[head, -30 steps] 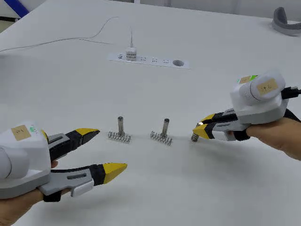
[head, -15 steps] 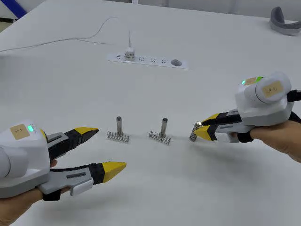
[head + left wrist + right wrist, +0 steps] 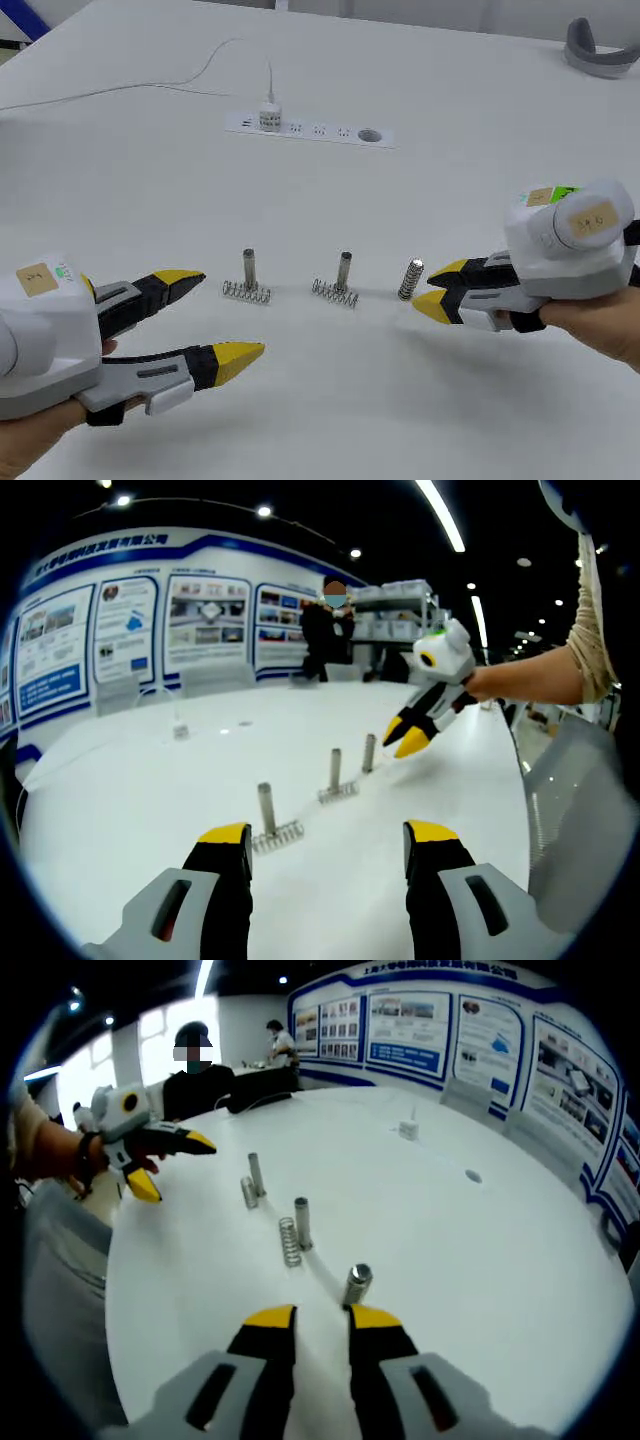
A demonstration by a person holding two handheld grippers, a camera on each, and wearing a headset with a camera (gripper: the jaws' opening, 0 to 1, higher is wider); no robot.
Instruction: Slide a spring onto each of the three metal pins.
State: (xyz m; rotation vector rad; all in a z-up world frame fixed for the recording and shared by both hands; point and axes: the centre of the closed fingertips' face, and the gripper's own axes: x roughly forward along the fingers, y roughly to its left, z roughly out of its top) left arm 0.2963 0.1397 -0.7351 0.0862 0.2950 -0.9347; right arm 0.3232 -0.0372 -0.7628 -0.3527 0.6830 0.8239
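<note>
**One pin sprung, two outstanding**

Head view: the right pin (image 3: 415,264), right of centre, carries its spring (image 3: 409,282) (judged seated). The centre pin (image 3: 344,268) and left pin (image 3: 250,268) are bare, with loose springs (image 3: 335,293) lying at their bases on the counter (image 3: 320,400).

Left gripper view: left gripper (image 3: 327,832) at bottom, jaws wide, empty.

Right gripper view: right gripper (image 3: 322,1315) at bottom, jaws narrowly parted, empty, with the right pin just ahead.

Head view looks steeply down on the table (image 3: 150,180) from close above; the gripper views skim low from opposite ends, all sharing the pins (image 3: 344,268).
</note>
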